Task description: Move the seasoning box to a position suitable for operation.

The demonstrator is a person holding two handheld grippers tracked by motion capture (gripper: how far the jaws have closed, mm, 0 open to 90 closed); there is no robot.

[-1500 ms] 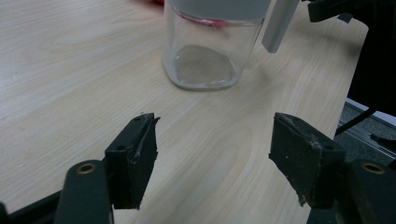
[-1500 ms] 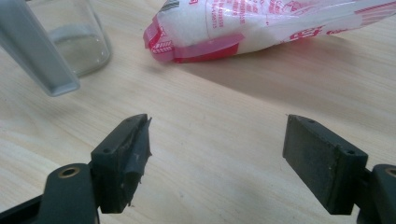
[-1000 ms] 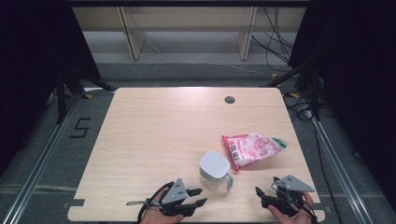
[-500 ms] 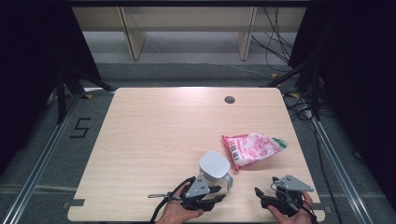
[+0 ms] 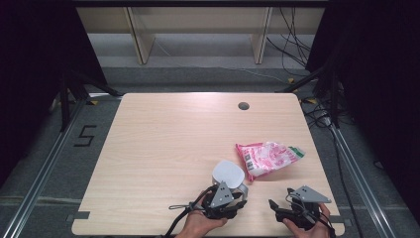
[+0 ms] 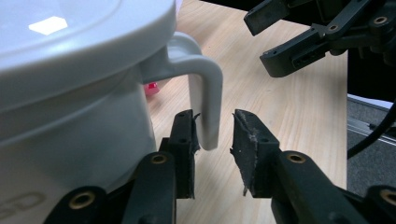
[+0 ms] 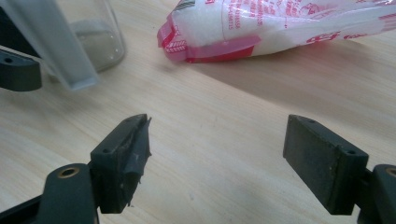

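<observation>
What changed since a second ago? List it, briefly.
The left tongs slid rightward along the table edge to the white jug; their jaws have just been closing around its handle, one pad touching, the other still apart. Right tongs and the pink bag stayed put.

a pale wooden table [image 5: 163, 163] with a round grommet hole [image 5: 243, 105] near its far edge (cables [image 5: 297, 54] trail on the grey floor beyond), and a floor mark "5" [image 5: 85, 135].

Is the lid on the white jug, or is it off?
On. In the left gripper view the white lid sits across the top of the white jug, and the high view shows its round top covering the mouth.
</observation>
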